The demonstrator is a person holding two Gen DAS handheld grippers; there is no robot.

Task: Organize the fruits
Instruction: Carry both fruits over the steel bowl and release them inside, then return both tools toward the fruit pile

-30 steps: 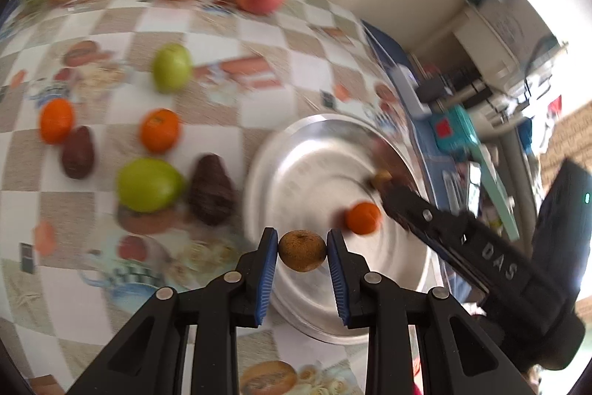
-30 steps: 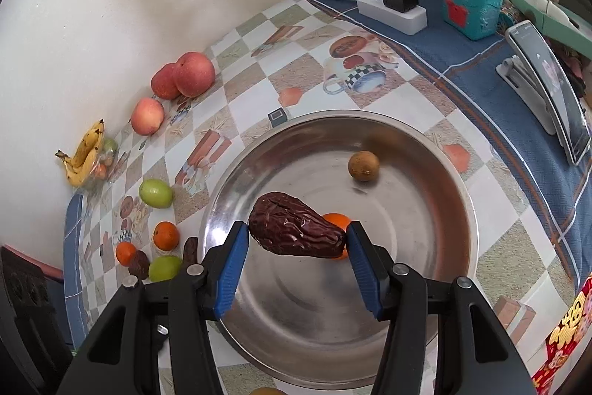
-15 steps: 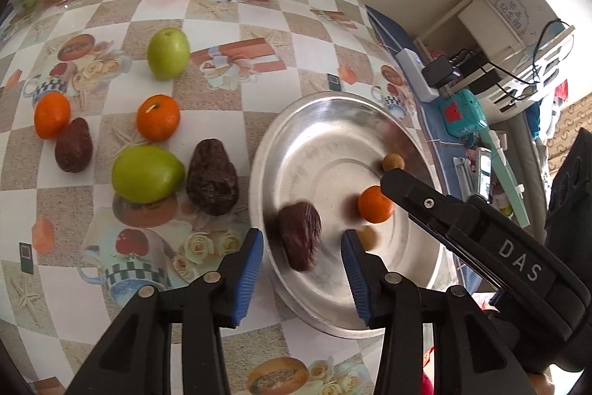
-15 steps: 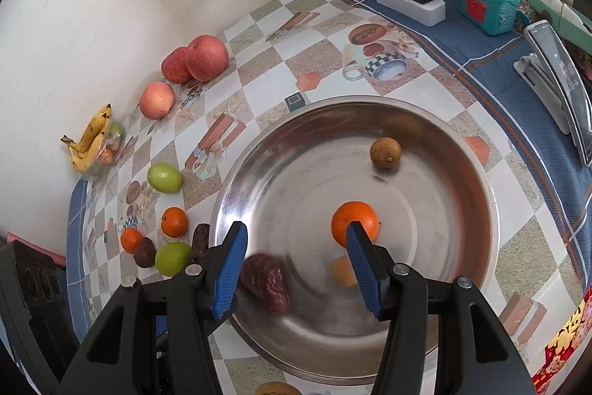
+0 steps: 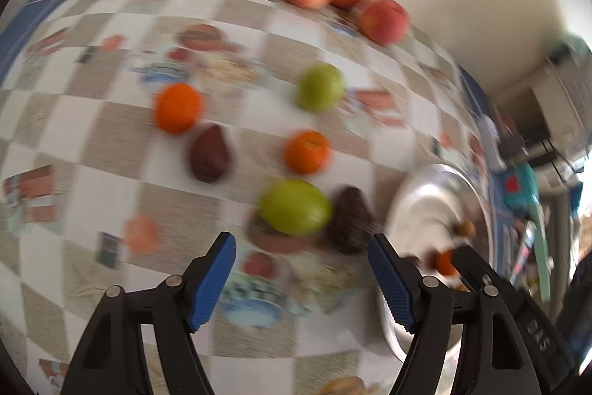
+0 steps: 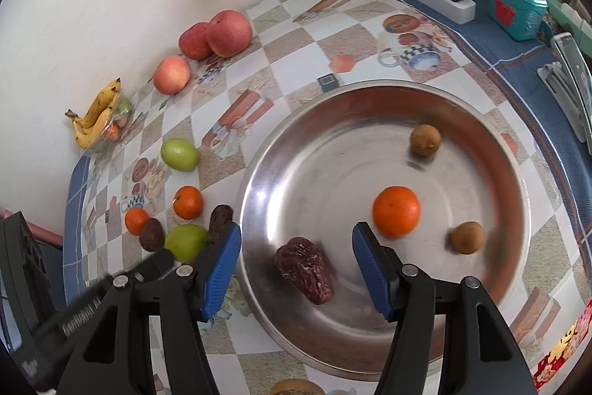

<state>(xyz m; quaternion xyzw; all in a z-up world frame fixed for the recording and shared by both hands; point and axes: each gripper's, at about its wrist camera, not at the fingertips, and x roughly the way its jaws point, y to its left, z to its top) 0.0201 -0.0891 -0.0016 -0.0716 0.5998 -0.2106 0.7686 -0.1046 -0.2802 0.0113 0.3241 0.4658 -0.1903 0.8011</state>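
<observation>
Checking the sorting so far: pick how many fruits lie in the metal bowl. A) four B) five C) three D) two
A: the right wrist view shows four in the bowl: an orange, a dark wrinkled fruit and two small brown fruits.

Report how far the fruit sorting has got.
Done: the metal tray holds an orange, a wrinkled dark fruit and two small brown fruits.

In hand: nothing. The left gripper and the right gripper are both open.

Left: two green fruits, two oranges, two dark fruits and three apples sit on the tablecloth.
</observation>
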